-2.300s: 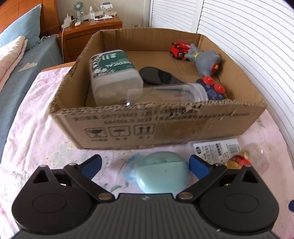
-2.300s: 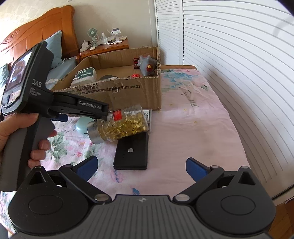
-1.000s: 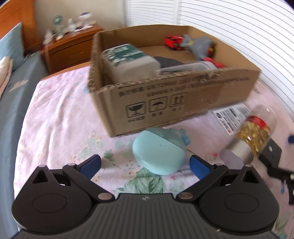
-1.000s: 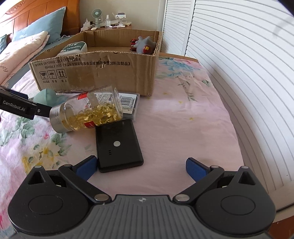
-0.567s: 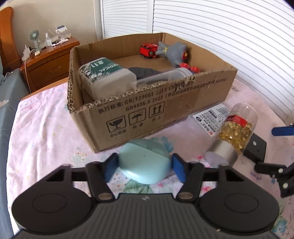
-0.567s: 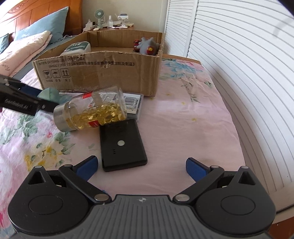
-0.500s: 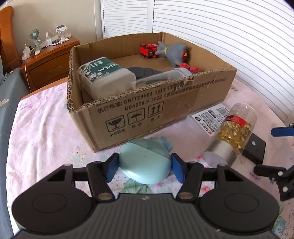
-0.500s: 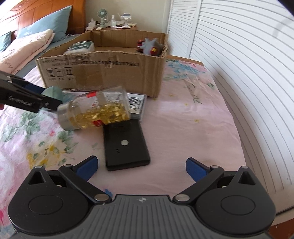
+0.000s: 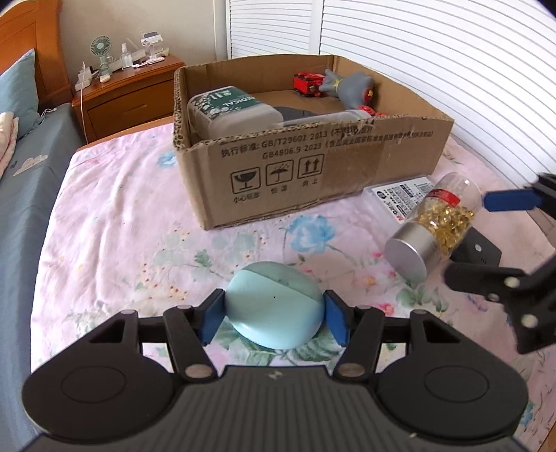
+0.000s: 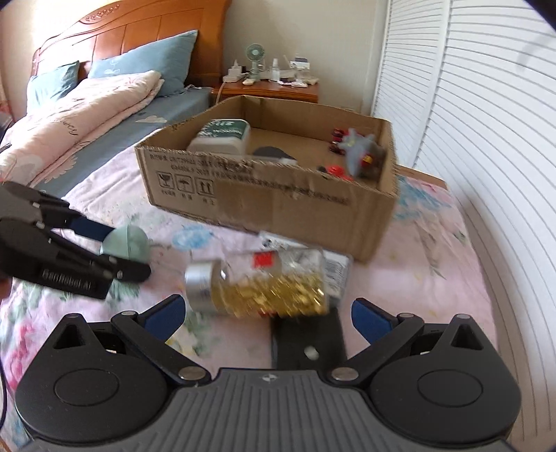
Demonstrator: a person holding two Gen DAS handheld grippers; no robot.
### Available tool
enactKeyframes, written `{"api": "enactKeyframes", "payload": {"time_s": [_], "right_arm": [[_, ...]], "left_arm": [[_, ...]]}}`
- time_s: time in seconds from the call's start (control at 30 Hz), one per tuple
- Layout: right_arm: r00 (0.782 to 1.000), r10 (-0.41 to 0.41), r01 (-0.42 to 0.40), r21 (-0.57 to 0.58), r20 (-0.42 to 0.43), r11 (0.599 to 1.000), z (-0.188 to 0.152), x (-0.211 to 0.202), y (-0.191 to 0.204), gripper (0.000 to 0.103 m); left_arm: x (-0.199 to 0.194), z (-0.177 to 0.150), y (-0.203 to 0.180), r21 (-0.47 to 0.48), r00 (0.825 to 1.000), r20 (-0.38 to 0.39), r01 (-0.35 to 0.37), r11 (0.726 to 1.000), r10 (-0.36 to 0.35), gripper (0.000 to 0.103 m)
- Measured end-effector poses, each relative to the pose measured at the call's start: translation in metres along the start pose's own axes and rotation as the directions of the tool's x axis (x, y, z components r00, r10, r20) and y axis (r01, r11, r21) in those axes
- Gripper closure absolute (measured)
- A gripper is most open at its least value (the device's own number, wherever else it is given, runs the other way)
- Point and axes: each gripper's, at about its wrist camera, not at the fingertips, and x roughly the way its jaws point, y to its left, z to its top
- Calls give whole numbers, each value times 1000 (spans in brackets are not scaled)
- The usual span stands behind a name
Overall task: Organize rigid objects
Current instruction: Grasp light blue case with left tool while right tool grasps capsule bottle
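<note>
Your left tongs (image 9: 274, 318) grip the case (image 9: 274, 309) just above the bed (image 9: 114, 222). Your right tongs (image 10: 266, 314) gape around the bottle (image 10: 257, 288). Next: lift the case into the box (image 9: 312, 163).

blurred: capsule bottle (image 10: 257, 288) | partly hidden under it: black device (image 10: 309, 344)

Around me: floral pink bedsheet (image 9: 114, 208); grey-blue fitted sheet (image 9: 21, 194); blue pillows (image 10: 146, 66); folded pink quilt (image 10: 87, 107); carved wooden headboard (image 10: 139, 24); wooden nightstand (image 9: 128, 94) bearing small green desk fan (image 9: 101, 48); white louvred closet doors (image 9: 434, 52).
</note>
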Motion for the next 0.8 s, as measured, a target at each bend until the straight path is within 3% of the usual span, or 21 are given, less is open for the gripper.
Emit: {"api": "enactKeyframes", "payload": {"time_s": [0.23, 0.37, 0.5, 0.53, 0.8], "right_arm": [[997, -74, 73, -49, -16, 996, 7, 21, 18, 0], [992, -121, 118, -66, -38, 991, 9, 29, 23, 4], [990, -131, 127, -71, -51, 989, 10, 29, 24, 7], [990, -132, 128, -72, -52, 989, 10, 28, 24, 7], [996, -71, 69, -40, -55, 997, 12, 11, 15, 7]], "left_arm": [[2, 1, -1, 32, 1000, 8, 4, 999, -4, 41], [6, 2, -2, 42, 1000, 19, 2, 999, -3, 33], [7, 3, -3, 58, 999, 19, 24, 998, -25, 38], [6, 3, -3, 63, 999, 22, 31, 998, -32, 43], [2, 5, -1, 98, 998, -11, 63, 993, -62, 43]]}}
